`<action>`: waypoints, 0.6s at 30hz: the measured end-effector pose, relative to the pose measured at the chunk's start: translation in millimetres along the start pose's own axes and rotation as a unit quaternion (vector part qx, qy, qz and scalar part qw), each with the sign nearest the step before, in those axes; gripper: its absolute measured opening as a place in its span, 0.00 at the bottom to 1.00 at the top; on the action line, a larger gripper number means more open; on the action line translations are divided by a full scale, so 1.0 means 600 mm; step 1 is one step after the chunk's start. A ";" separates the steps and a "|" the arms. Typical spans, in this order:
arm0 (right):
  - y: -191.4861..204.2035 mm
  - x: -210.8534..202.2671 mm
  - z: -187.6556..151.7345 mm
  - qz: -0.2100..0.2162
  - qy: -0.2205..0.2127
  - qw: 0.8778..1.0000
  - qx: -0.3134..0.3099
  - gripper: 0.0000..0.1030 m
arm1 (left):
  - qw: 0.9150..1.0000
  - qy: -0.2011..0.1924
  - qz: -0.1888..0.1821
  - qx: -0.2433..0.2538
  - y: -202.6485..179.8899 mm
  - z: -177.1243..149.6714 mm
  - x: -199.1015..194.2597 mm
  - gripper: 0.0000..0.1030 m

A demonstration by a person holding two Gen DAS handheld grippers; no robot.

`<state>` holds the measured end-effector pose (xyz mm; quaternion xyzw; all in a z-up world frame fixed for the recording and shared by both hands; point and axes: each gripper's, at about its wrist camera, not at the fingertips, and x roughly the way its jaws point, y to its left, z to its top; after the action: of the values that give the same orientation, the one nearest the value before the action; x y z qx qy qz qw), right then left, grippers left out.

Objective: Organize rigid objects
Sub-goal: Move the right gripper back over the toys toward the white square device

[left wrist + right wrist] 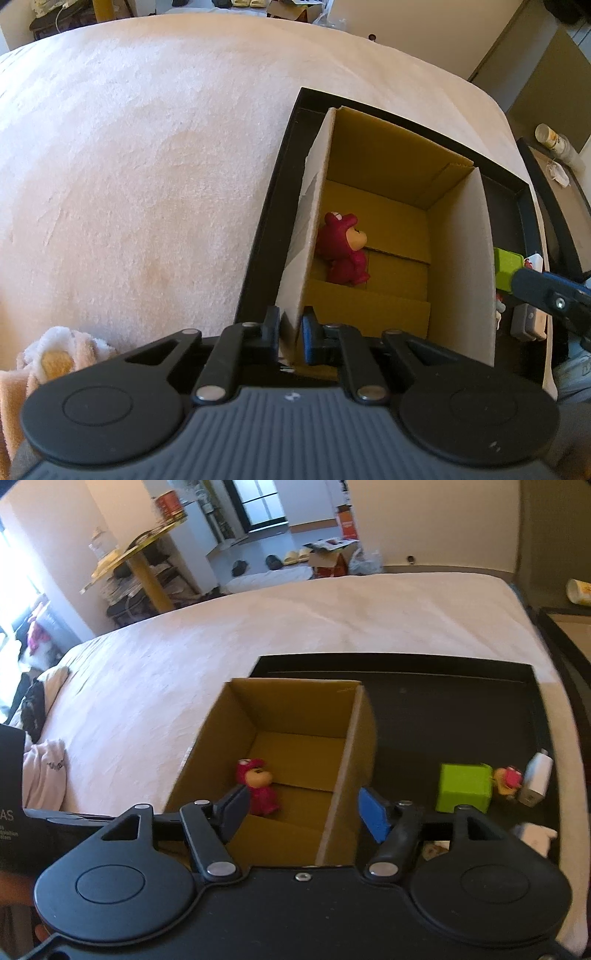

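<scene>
An open cardboard box (373, 177) (295, 709) stands in a black tray (258, 251) (461, 709) on the bed. A red bear figurine (341, 249) (258, 786) lies on the box floor by its left wall. My left gripper (290, 332) is shut on the box's near left wall. My right gripper (303, 808) is open and empty, hovering above the box's right wall; one of its fingers (546, 295) shows at the right of the left wrist view. A green cube (463, 788) (508, 267), a small red-yellow figurine (508, 781) and a white charger (535, 779) lie in the tray to the right.
The tray sits on a pale pink bedspread (147, 166) (258, 635). A plush toy (55, 358) lies at the near left. A white object (535, 836) lies in the tray's near right corner. A nightstand with a cup (580, 590) stands beyond the bed's right edge.
</scene>
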<state>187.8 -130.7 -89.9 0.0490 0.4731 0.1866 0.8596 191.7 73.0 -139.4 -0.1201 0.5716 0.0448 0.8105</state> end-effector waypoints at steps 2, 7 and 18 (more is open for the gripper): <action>-0.015 -0.007 -0.008 -0.007 -0.004 1.000 0.008 0.66 | 1.000 -0.001 0.003 0.004 -0.003 0.000 0.000 0.10; -0.046 -0.018 -0.023 -0.034 -0.008 0.999 0.026 0.69 | 1.000 -0.002 0.007 0.005 -0.004 -0.002 -0.002 0.10; -0.110 -0.039 -0.045 -0.065 -0.021 0.996 0.061 0.73 | 1.000 0.000 0.024 0.018 -0.016 -0.003 -0.002 0.10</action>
<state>171.8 -203.0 -103.4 0.0749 0.4681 0.1001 0.8748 191.9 63.6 -137.7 -0.0916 0.5750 0.0542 0.8112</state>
